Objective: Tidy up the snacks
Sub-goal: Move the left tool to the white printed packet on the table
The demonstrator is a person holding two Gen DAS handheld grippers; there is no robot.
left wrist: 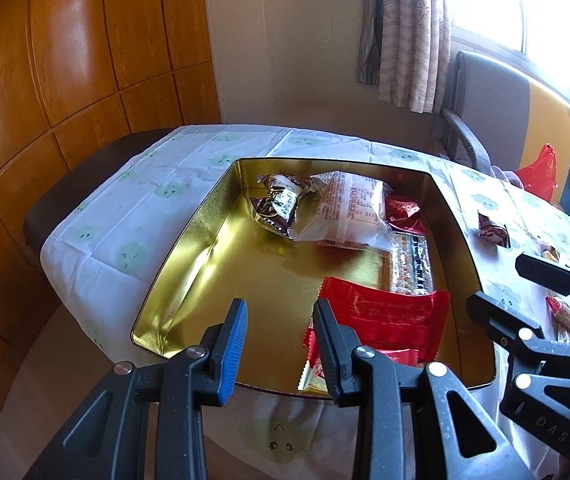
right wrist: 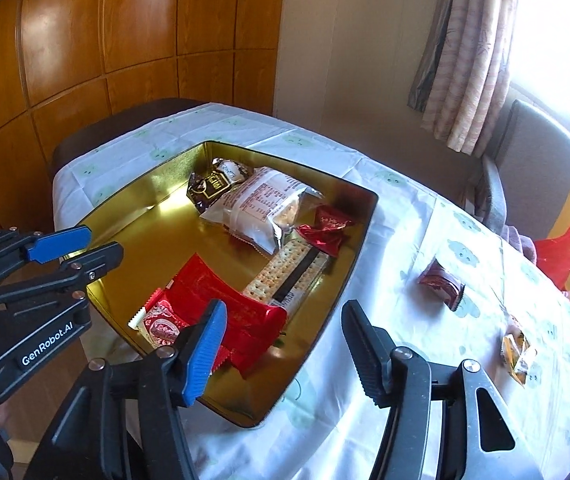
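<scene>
six or so snacks already lie in the gold tin (right wrist: 157, 216): a red wafer pack (right wrist: 241, 304) at 6 o'clock, a cracker sleeve (right wrist: 285, 268) mid-tin, a white pastry bag (right wrist: 261, 208) and a dark foil pack (right wrist: 213, 184) toward 12. still out on the tabletop (right wrist: 405, 224), off at 3 o'clock: a maroon packet (right wrist: 441, 284) and a yellow one (right wrist: 517, 356). my right hand-held gripper (right wrist: 285, 344) stands open and empty; my left hand-held gripper (left wrist: 281, 332) is narrow, holding nothing.

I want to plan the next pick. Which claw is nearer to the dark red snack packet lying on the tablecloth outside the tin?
Right. The right claw hangs open near the dark red snack packet; the left claw is across the gold tin.
</scene>
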